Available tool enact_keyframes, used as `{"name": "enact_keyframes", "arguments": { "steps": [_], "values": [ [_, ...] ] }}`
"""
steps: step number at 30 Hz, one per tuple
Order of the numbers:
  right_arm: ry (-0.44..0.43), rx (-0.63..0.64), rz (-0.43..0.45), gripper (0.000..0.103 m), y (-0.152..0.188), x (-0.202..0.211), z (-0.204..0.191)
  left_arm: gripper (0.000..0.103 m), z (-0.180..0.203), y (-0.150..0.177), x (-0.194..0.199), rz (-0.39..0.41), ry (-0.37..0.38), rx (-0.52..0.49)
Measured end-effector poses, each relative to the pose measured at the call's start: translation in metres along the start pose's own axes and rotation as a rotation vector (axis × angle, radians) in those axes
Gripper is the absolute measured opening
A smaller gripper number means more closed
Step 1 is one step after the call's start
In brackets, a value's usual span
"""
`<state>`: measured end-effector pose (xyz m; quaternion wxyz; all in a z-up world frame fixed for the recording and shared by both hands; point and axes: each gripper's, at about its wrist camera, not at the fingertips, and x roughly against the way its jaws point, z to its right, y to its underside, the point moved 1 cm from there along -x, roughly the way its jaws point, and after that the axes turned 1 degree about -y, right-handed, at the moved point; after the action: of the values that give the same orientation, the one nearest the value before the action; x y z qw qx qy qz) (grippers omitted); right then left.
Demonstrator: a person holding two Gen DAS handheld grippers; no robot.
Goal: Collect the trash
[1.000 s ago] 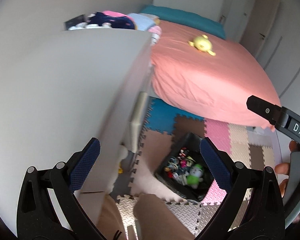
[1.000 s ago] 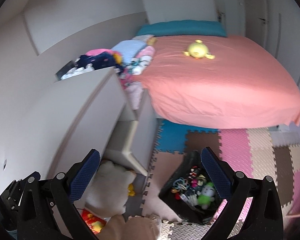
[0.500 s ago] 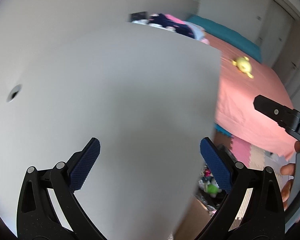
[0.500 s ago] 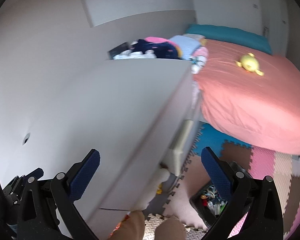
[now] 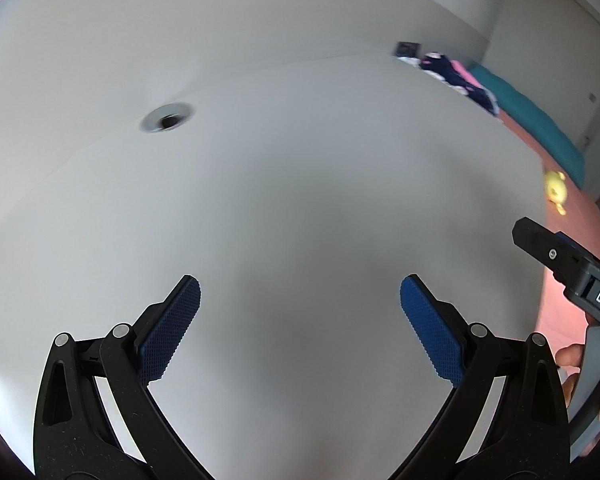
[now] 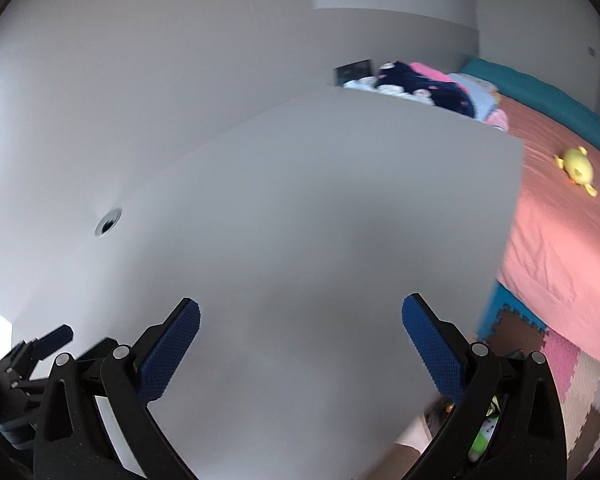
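Trash: none identifiable in either wrist view, so its location can't be told from these frames.

Left gripper point(image 5: 300, 320) is held over a bare grey worktop point(image 5: 300, 208), aimed forward along the surface; jaws wide apart, nothing between the blue pads point(image 5: 172, 332). Right gripper point(image 6: 300, 322) is in a similar pose over the same worktop, jaws also spread wide and not holding anything. In the left wrist view the right gripper's body shows at the right edge, with the person's right hand point(image 5: 572, 376) wrapped on its handle. In the right wrist view part of the left gripper sits at the lower left edge.

Counts:
- 1 round cable hole point(image 5: 167, 119) in the worktop, near its back edge by the wall.
- 1 pile of clothes point(image 6: 420, 84), dark blue and pink, at the far end of the worktop; blurred.
- 1 dark box-like item point(image 6: 354, 70) behind the pile; can't tell what it is.
- 1 bed point(image 6: 572, 232) with a salmon-pink cover, to the right of the worktop.
- 1 teal pillow point(image 6: 540, 100) at the head of the bed.
- 1 yellow plush toy point(image 6: 576, 168) lying on the bed cover.
- Foam puzzle mats point(image 6: 568, 364) on the floor beside the bed: blue, brown, pink, beige tiles.
- 1 dark bin point(image 6: 488, 424) on the floor, mostly hidden behind the right jaw; green item inside.
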<state>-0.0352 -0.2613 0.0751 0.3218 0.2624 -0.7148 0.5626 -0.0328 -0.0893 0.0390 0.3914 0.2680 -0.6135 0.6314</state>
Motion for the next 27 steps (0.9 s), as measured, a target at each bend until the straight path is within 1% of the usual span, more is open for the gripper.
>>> {"name": "enact_keyframes", "arguments": {
  "steps": [3, 7, 10, 12, 16, 19, 22, 27],
  "values": [
    [-0.004, 0.023, -0.013, 0.101, 0.003, -0.015, -0.019, 0.097, -0.029, 0.004, -0.005, -0.009, -0.051, 0.014],
    [-0.005, 0.060, -0.041, 0.101, 0.008, -0.033, -0.040, 0.097, -0.057, 0.006, -0.011, -0.017, -0.066, 0.060],
    [-0.012, 0.087, -0.064, 0.101, 0.011, -0.047, -0.056, 0.097, -0.070, 0.006, -0.016, -0.017, -0.069, 0.085],
    [-0.013, 0.105, -0.072, 0.101, 0.013, -0.053, -0.065, 0.097, -0.075, 0.006, -0.020, -0.022, -0.069, 0.093],
    [-0.010, 0.126, -0.089, 0.101, 0.014, -0.064, -0.076, 0.097, -0.081, 0.005, -0.022, -0.010, -0.095, 0.082],
    [-0.001, 0.133, -0.095, 0.101, 0.014, -0.071, -0.078, 0.097, -0.086, 0.004, -0.023, 0.000, -0.118, 0.085],
    [0.018, 0.144, -0.099, 0.101, 0.013, -0.076, -0.079, 0.097, -0.085, 0.004, -0.026, 0.005, -0.150, 0.066],
    [0.026, 0.153, -0.102, 0.101, 0.012, -0.078, -0.080, 0.097, -0.083, 0.002, -0.029, -0.005, -0.165, 0.049]
  ]
}}
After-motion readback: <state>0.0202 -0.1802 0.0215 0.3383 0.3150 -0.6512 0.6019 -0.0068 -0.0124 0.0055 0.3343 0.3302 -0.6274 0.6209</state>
